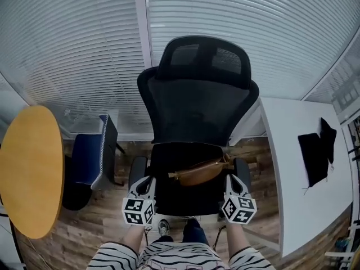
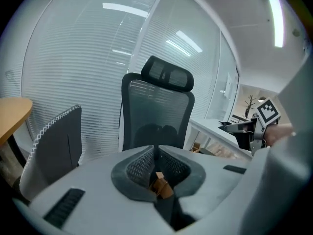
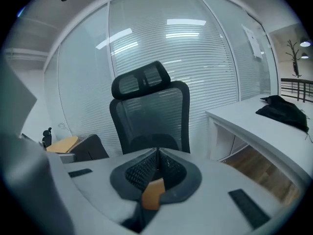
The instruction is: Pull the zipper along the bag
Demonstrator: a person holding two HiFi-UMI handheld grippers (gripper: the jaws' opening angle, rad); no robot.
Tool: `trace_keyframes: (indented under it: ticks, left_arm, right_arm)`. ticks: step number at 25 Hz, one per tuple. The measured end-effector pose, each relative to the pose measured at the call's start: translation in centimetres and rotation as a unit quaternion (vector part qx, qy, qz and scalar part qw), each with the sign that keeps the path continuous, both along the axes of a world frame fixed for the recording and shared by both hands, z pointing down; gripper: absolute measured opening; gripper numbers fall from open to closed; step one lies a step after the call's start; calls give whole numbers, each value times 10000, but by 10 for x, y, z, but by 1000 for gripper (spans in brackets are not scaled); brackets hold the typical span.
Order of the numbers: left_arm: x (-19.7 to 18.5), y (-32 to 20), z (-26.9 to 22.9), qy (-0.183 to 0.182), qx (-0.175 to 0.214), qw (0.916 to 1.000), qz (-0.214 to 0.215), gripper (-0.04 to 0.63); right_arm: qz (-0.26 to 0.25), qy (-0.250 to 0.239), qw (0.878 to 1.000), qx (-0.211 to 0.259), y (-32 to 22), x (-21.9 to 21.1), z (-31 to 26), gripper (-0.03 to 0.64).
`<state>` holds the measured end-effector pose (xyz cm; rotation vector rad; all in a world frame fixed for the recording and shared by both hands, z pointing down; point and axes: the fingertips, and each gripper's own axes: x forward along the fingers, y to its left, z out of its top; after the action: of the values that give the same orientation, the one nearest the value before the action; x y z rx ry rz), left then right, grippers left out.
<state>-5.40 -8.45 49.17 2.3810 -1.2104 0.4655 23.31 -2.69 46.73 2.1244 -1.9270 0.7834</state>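
1. Far left in the head view we see a round yellow table (image 1: 31,170), with a blue chair (image 1: 90,156) just beside it on the wood floor (image 1: 84,224).
2. The left hand-held gripper (image 1: 147,183) is low left, next to the armrest. In its own view the jaws are together and pinch a small brown piece of the bag (image 1: 199,173) (we can't tell which part).
3. In the centre is a black office chair (image 1: 197,106) with a mesh back, and closed blinds (image 1: 73,49) behind it. The brown bag lies long-ways across the seat area, between the two grippers. We can't tell whether it rests on the seat or hangs just above it.
4. The right hand-held gripper (image 1: 232,180) is beside the right armrest, near the bag's right end. In its own view the jaws are closed on a flat tan-brown piece of the bag.
5. At the bottom edge we see the person's striped top (image 1: 169,257), with both forearms reaching to the grippers.
6. On the right is a white table (image 1: 298,207) with a black cloth (image 1: 315,151) lying on it.
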Motion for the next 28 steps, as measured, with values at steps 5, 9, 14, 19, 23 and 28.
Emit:
trace_keyframes:
  ticks: [5, 9, 14, 19, 23, 28]
  left_arm:
    - [-1, 15, -33, 198, 233, 9987, 401, 41]
    - [-5, 30, -60, 218, 503, 9963, 663, 37]
    - [-18, 58, -87, 205, 796, 9933, 811, 35]
    - [-33, 78, -107, 241, 997, 9906, 910, 35]
    - [-41, 89, -114, 246, 1071, 9894, 953, 35]
    - [-47, 98, -120, 248, 1152, 9878, 1014, 35]
  right_arm:
    - [31, -18, 9985, 546, 20, -23, -41, 34]
    - [133, 47, 9960, 879, 38, -39, -67, 34]
    - [71, -8, 9945, 1049, 64, -66, -83, 34]
    - [-90, -26, 9927, 1199, 78, -92, -97, 34]
    - [-244, -13, 9910, 1317, 82, -109, -108, 35]
    - [-429, 30, 9899, 1354, 86, -123, -113, 35]
